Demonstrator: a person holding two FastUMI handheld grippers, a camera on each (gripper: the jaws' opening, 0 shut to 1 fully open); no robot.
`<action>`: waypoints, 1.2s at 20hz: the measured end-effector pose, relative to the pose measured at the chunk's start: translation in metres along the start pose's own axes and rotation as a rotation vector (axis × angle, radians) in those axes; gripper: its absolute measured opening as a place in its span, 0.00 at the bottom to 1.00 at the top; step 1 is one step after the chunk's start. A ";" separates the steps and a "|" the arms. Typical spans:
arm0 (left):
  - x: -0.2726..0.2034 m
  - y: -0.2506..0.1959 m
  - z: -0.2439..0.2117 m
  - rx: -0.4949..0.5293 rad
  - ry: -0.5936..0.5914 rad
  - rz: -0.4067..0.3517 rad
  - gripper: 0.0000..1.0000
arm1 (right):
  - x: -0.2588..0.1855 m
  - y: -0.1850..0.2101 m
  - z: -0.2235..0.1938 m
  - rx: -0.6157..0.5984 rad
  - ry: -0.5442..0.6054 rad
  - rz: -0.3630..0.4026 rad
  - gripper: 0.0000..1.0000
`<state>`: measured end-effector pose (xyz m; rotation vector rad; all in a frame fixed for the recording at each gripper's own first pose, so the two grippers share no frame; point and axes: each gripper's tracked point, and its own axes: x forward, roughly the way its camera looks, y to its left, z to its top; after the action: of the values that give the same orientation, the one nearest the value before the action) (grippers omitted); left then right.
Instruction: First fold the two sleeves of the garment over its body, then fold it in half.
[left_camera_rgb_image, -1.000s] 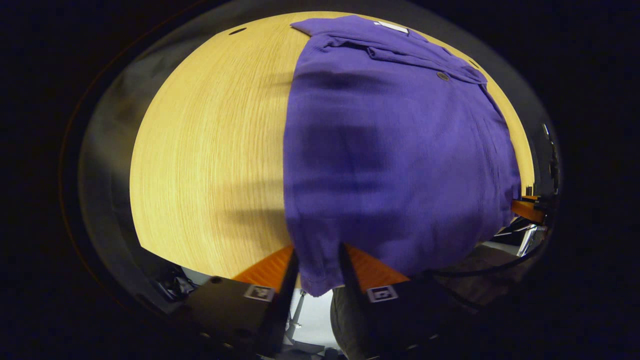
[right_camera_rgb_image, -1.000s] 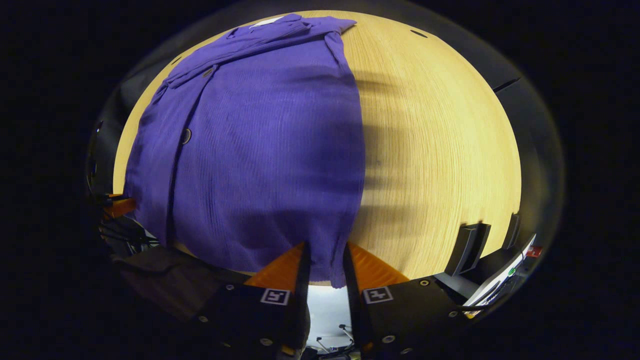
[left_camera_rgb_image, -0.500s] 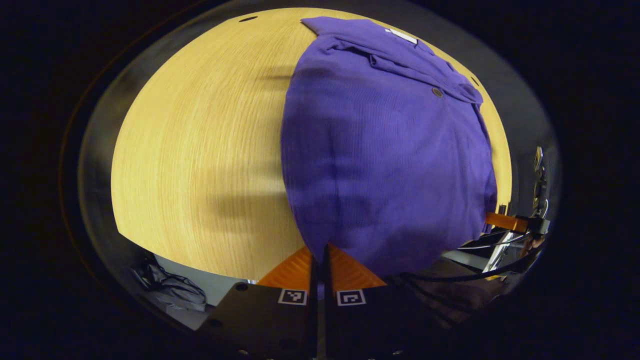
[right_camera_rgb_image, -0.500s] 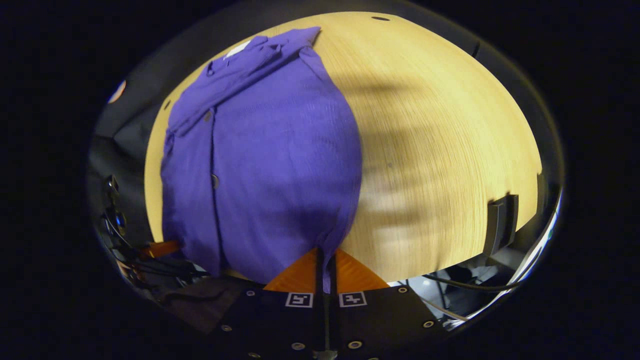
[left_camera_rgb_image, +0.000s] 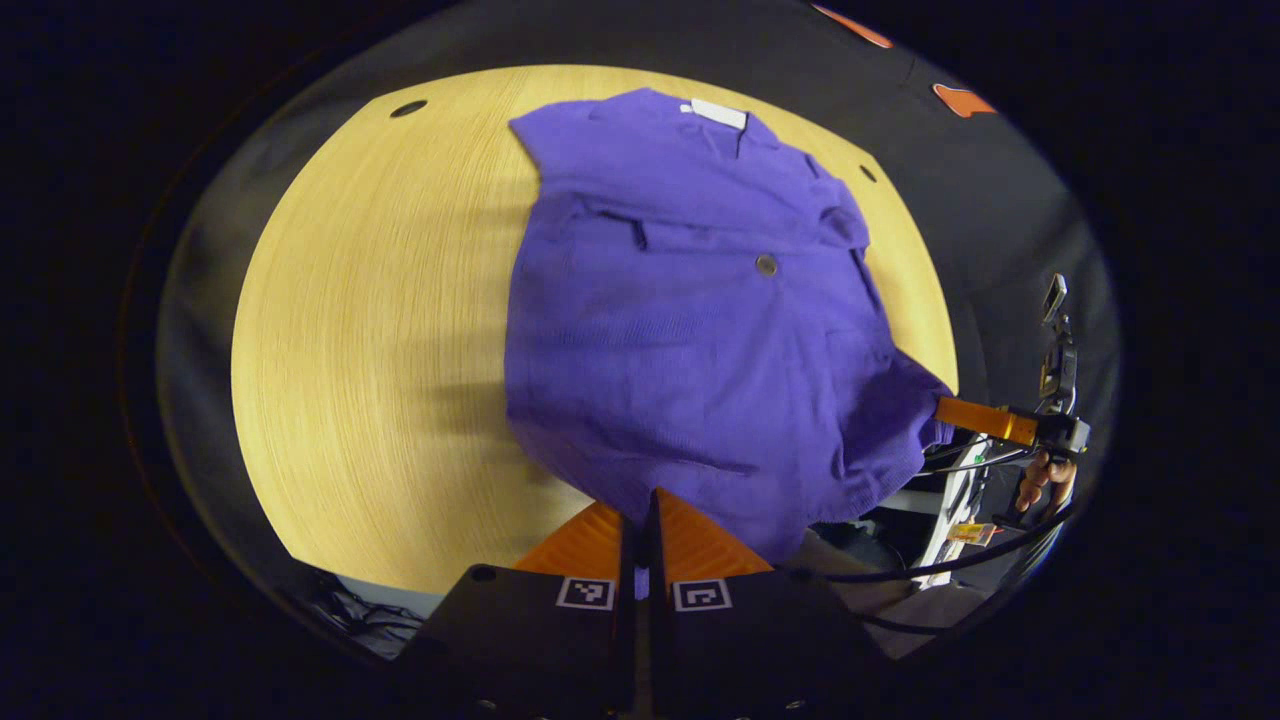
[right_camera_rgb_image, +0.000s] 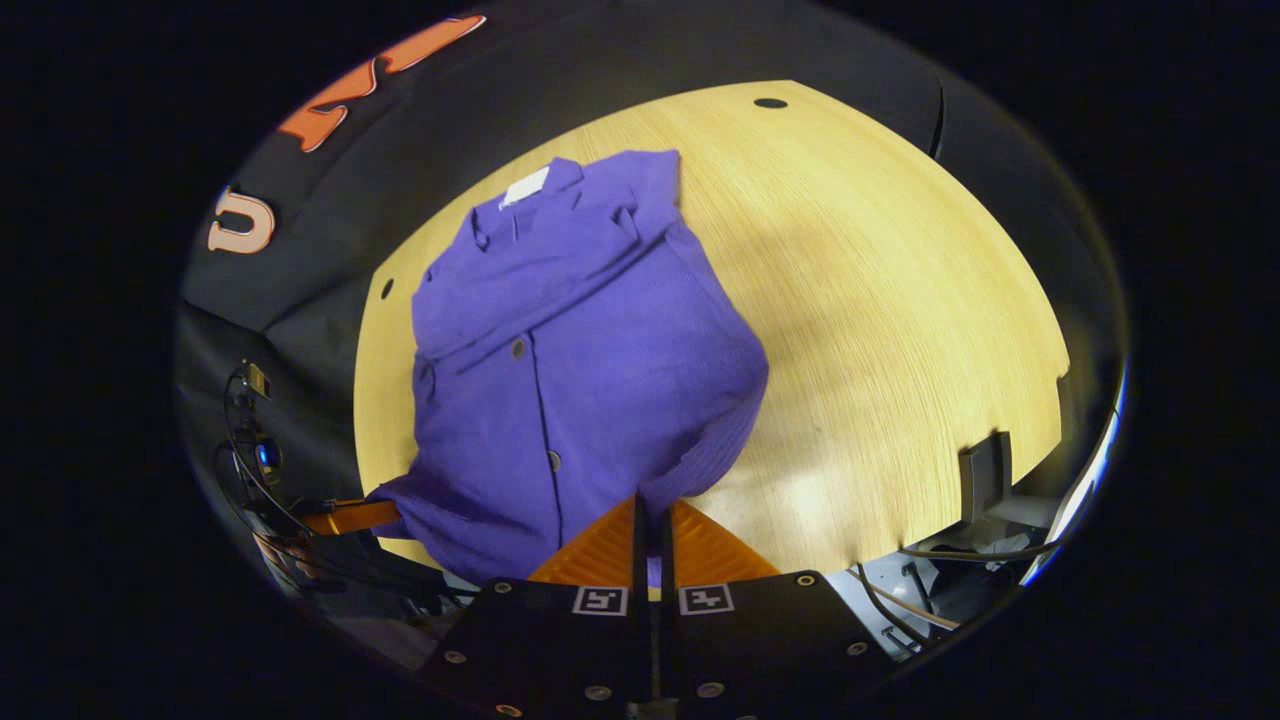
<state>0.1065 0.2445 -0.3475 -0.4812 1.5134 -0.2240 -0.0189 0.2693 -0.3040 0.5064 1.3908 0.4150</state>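
Both grippers are pinched tight on the hem of the purple button-up shirt (left_camera_rgb_image: 690, 330), one at each bottom corner. The left gripper (left_camera_rgb_image: 640, 520) has its fingers pressed together with cloth caught between them, directly ahead of its tips; the right gripper (right_camera_rgb_image: 652, 520) is the same, with the hem bunched at its tips. In the left gripper view the other gripper is far off to the right, a hand (left_camera_rgb_image: 1045, 480) behind it.

The shirt lies on the wooden table (left_camera_rgb_image: 380, 350), ahead of both tools, collar and white neck tag (left_camera_rgb_image: 715, 112) at the far end. The near hem is lifted and puckered toward each grip. The sleeves look already folded in, so this is likely the fold-in-half step.

Risks:
- The grips are thin, right on the hem edge, so fabric could slip out if the lift pulls against the cloth's drag on the table.
- Uneven height or speed between the two hands would skew the fold, and the hem would land crooked against the collar.
- The slack middle of the hem sags between the grips and may crease or tuck under.
- Dragging forward instead of lifting could slide the whole shirt and undo the tucked sleeves.
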 end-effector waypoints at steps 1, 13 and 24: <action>-0.005 -0.002 0.010 0.000 -0.001 -0.013 0.07 | -0.005 0.007 0.009 -0.001 -0.019 0.004 0.04; -0.036 -0.008 0.131 0.150 -0.116 0.129 0.08 | -0.032 0.058 0.139 -0.090 -0.170 0.061 0.04; -0.043 0.009 0.277 0.000 -0.297 0.173 0.08 | 0.011 0.024 0.268 -0.052 -0.138 0.146 0.04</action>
<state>0.3756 0.3170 -0.3160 -0.3628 1.2551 -0.0151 0.2482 0.2699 -0.2720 0.5847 1.2110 0.5234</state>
